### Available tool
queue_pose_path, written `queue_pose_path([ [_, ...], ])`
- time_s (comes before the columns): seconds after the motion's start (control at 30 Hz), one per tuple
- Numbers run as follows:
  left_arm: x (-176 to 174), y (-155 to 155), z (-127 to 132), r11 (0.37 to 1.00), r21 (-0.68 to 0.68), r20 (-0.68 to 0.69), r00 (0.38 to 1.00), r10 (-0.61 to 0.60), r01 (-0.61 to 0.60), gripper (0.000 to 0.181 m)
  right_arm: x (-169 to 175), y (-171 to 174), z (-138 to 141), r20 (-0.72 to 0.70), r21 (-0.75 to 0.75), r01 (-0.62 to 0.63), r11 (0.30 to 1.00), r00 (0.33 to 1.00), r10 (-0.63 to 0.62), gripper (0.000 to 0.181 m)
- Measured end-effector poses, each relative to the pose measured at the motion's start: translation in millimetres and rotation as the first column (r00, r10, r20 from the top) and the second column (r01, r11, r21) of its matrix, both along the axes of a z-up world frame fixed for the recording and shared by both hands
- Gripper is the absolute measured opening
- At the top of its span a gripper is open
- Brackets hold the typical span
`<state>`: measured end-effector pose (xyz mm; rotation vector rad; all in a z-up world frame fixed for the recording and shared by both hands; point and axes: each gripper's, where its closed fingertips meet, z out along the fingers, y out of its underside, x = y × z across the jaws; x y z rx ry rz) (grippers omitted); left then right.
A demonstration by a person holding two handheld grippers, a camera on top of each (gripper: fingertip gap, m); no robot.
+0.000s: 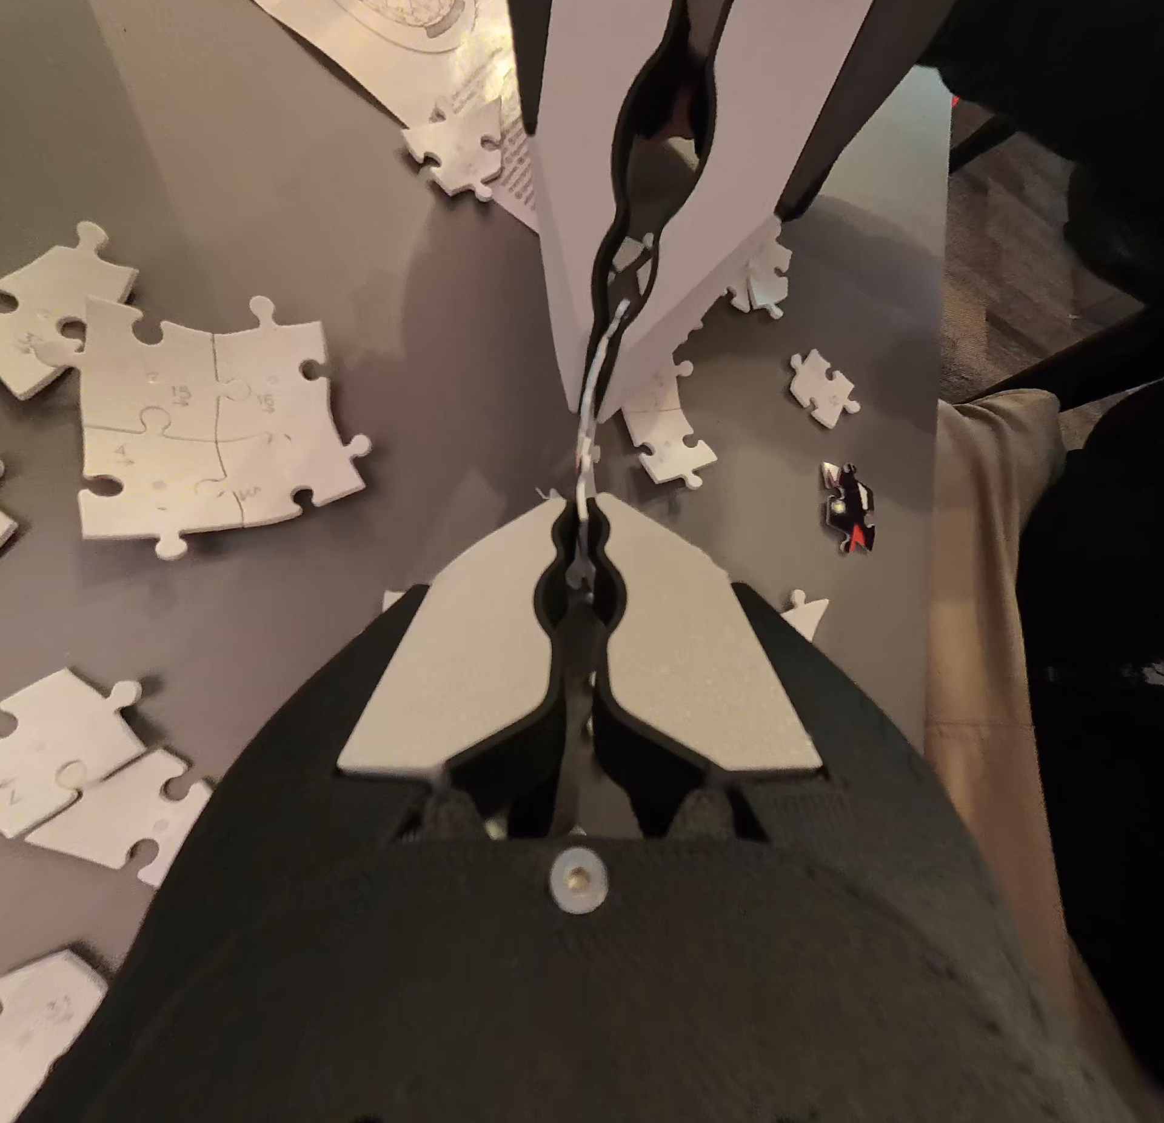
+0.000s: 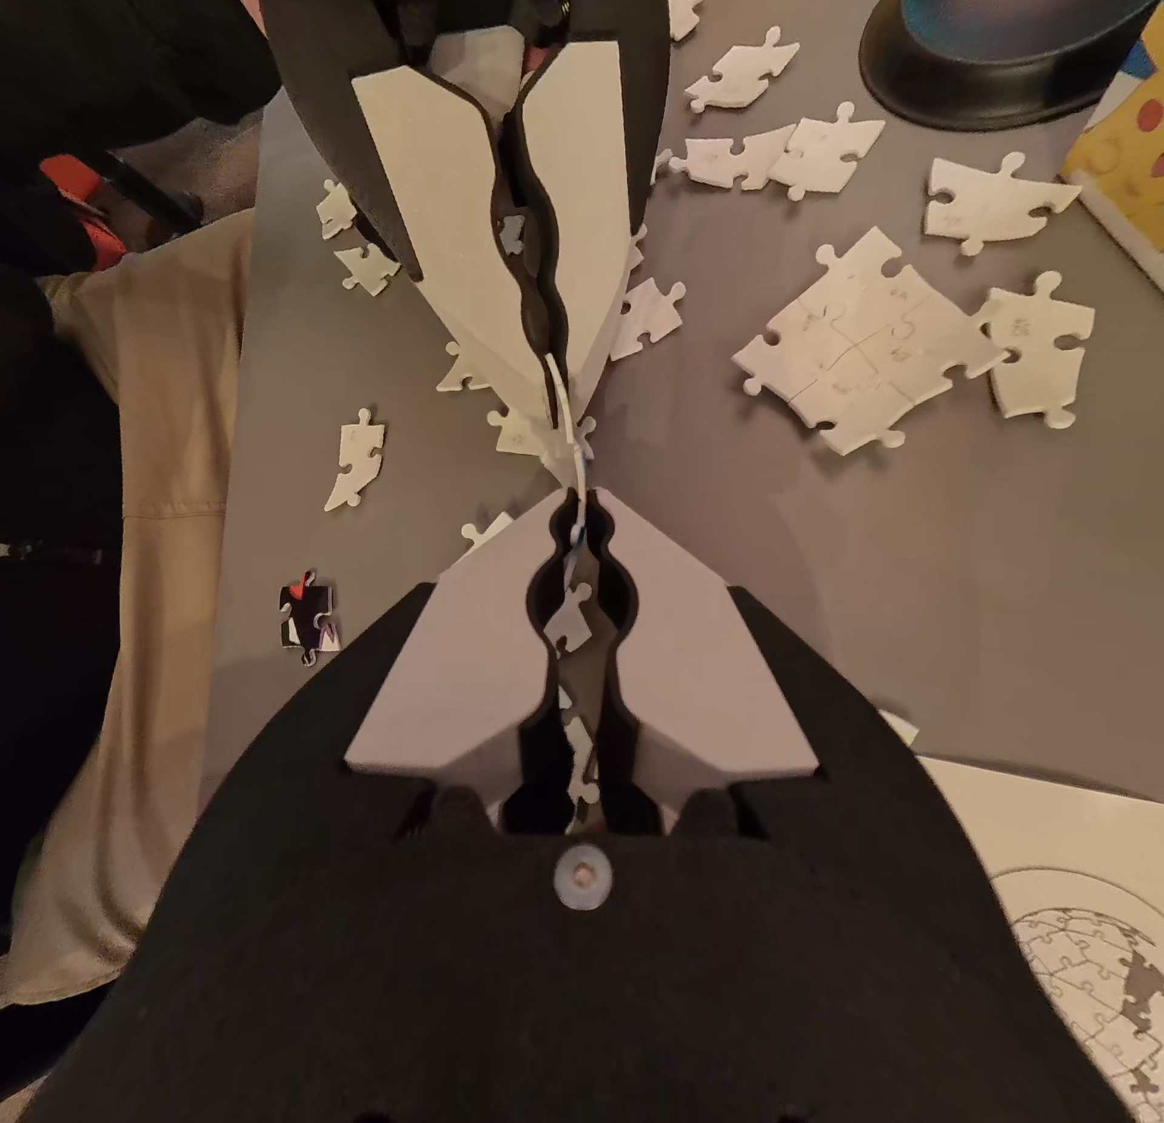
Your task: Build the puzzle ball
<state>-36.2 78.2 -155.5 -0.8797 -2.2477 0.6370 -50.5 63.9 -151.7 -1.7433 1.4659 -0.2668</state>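
Note:
My left gripper (image 1: pixel 586 502) and right gripper (image 2: pixel 579 494) face each other tip to tip above the grey table (image 1: pixel 472 337). Each is shut on a thin curved puzzle piece seen edge-on. The pieces (image 1: pixel 589 450) meet in the short gap between the tips, and also show in the right wrist view (image 2: pixel 576 457). The right gripper (image 1: pixel 589 403) comes in from the top of the left wrist view. The left gripper (image 2: pixel 554 413) comes in from the top of the right wrist view. Whether the two pieces are locked together is hidden.
A joined block of several white pieces (image 1: pixel 214 425) (image 2: pixel 863 343) lies face down among loose white pieces (image 1: pixel 822 387) (image 2: pixel 353 457). One piece lies colour side up (image 1: pixel 850 507) (image 2: pixel 308 617). There are also an instruction sheet (image 1: pixel 403 28) (image 2: pixel 1071 904), a black stand (image 2: pixel 995 54), a yellow box (image 2: pixel 1121 167) and a person's beige trousers (image 1: pixel 982 652). Less than 4 cm separates the two grippers' tips.

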Motion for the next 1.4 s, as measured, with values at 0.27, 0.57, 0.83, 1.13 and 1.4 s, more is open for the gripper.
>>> queue_pose_path([
  [0.27, 1, 0, -1, 1.0, 0.006, -0.01, 1.0, -0.005, 0.005, 0.003, 1, -1, -2, -0.026, 0.018, -0.004, 1.0, 1.0, 0.005, 0.002],
  [0.57, 1, 1, -2, 1.0, 0.03, -0.024, 1.0, -0.006, 0.007, 0.003, 2, 0, -5, -0.036, 0.029, 0.002, 1.0, 0.999, -0.001, 0.004],
  [0.83, -1, 0, -5, 0.999, 0.05, -0.034, 0.999, 0.0, 0.002, 0.004, 2, 4, -7, -0.056, -0.013, -0.057, 0.998, 0.997, 0.056, 0.002],
  [1.13, -7, 2, -6, 0.998, 0.052, -0.025, 0.999, -0.028, 0.029, 0.004, 2, 7, -8, -0.072, 0.064, -0.083, 0.995, 0.994, 0.087, 0.002],
  [1.4, -7, 4, -5, 0.998, 0.032, -0.012, 0.998, -0.06, 0.06, 0.003, 2, 9, -7, -0.079, 0.033, -0.155, 0.987, 0.984, 0.157, 0.005],
])
